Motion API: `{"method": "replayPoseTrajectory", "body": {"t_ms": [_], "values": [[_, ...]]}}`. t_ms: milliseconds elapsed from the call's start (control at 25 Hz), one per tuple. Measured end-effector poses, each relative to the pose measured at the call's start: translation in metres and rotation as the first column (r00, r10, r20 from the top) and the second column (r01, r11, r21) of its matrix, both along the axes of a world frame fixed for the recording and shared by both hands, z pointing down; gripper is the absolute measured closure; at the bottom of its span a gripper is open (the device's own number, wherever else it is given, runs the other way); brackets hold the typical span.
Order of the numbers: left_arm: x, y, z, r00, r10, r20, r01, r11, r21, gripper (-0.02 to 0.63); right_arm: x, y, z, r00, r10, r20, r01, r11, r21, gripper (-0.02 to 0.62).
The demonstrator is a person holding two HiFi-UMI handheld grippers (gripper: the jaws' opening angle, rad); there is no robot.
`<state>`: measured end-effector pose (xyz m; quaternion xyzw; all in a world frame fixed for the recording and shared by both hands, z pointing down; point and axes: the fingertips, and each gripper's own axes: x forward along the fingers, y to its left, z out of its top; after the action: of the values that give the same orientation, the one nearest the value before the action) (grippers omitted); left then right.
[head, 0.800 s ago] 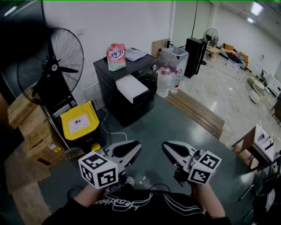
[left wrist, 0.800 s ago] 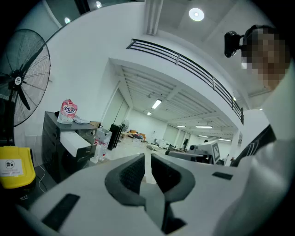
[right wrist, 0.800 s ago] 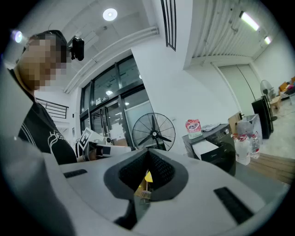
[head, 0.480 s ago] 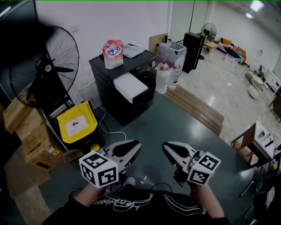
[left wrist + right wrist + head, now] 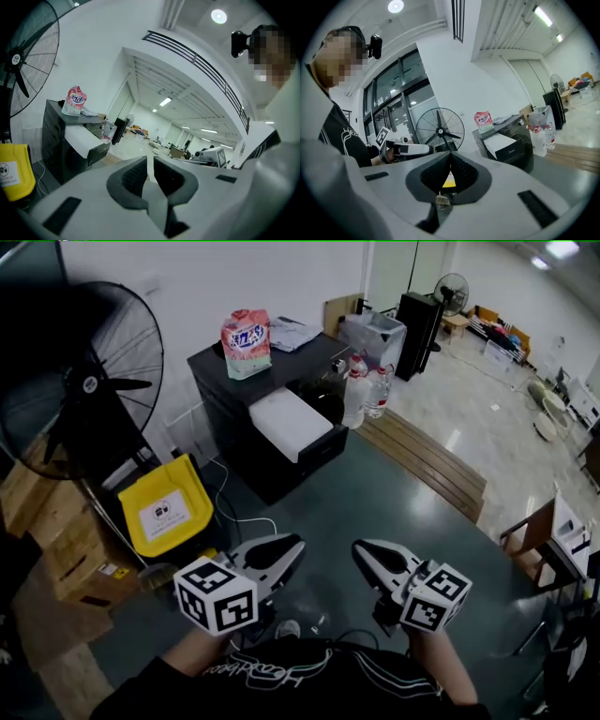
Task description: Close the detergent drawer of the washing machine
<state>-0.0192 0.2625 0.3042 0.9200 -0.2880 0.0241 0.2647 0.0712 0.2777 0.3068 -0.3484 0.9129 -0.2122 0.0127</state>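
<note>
Left gripper (image 5: 150,163): jaws drawn together, only a thin slit between the dark ribbed pads (image 5: 133,176), nothing in them. Right gripper (image 5: 450,157): jaws meet at the tips, a V-shaped gap behind; nothing gripped, only a yellow bin (image 5: 448,180) far behind seen through the gap.

Head view: left gripper (image 5: 296,546) and right gripper (image 5: 357,548) held low, side by side but apart, tips pointing forward over the dark green floor (image 5: 375,512). Marker cubes (image 5: 216,594) sit at their rear ends, near the person's black sleeves. Neither gripper touches anything.

Washing machine (image 5: 225,395): black, against the white wall, well ahead of both grippers. Detergent drawer (image 5: 288,423): white, standing out from the machine's front, long axis running out from the machine toward the floor space on the right gripper's side. It is open.

On the machine's top: a pink detergent bag (image 5: 246,343), upright, with papers just beside it. Left of the machine: the yellow bin (image 5: 167,507), a large black floor fan (image 5: 80,390), cardboard boxes (image 5: 66,540). Right of it: clear water bottles (image 5: 367,390) and wooden boards (image 5: 422,474) lying on the floor.
</note>
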Motion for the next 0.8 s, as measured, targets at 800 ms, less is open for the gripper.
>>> {"method": "replayPoseTrajectory", "body": {"t_ms": [800], "values": [[-0.041, -0.107, 0.055, 1.0, 0.004, 0.023, -0.002, 0.997, -0.079, 0.551, -0.009, -0.1, 0.059, 0.99, 0.137, 0.026, -0.133, 0.984, -0.119, 0.568]]}}
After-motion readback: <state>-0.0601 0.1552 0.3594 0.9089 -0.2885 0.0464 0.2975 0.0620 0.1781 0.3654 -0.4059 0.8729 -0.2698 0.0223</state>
